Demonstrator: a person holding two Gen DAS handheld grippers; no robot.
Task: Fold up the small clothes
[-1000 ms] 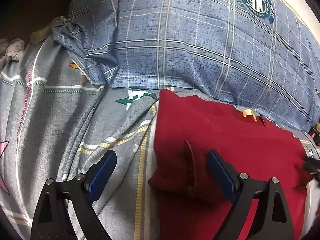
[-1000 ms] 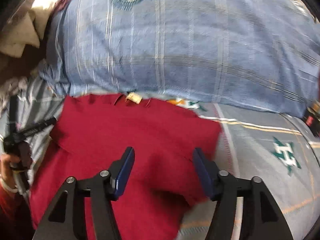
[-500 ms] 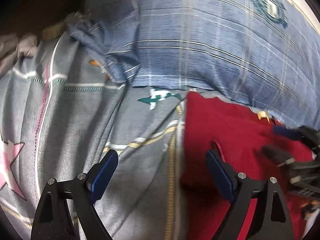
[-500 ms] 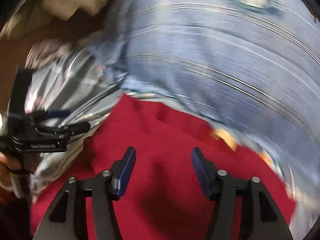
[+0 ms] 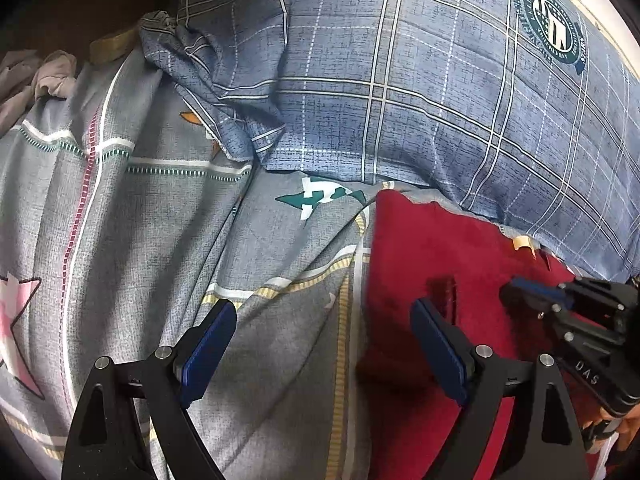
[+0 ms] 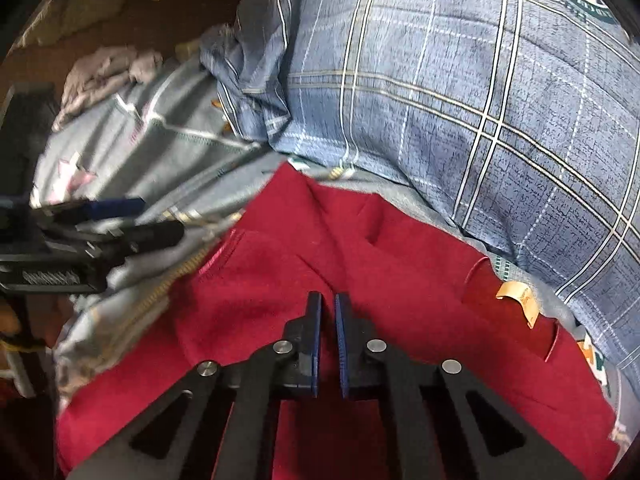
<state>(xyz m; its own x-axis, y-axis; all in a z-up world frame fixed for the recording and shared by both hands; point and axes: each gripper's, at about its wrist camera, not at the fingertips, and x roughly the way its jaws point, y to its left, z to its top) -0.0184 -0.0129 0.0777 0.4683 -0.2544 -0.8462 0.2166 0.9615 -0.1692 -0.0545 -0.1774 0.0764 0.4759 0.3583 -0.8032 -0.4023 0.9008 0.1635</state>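
Note:
A dark red garment (image 5: pixel 432 248) (image 6: pixel 280 280) lies flat on the grey patterned bedsheet (image 5: pixel 160 220), its tan neck label (image 6: pixel 516 296) at the far right edge. My right gripper (image 6: pixel 328 298) is shut on the red garment, pinching a raised ridge of cloth near its left part; in the left wrist view the right gripper (image 5: pixel 510 290) shows at the right. My left gripper (image 5: pixel 322 308) stands open above the sheet, straddling the garment's left edge and holding nothing. It also appears as the left gripper (image 6: pixel 158 218) beside the garment.
A big blue plaid pillow (image 5: pixel 420 80) (image 6: pixel 440 80) lies right behind the garment. Crumpled pale clothes (image 6: pixel 104 72) lie at the far left by the bed's edge, with dark floor beyond. Bare sheet spreads to the left of the garment.
My right gripper swept left across the red garment, rolled, and shut on a fold of it. My left gripper slid slightly left, staying open.

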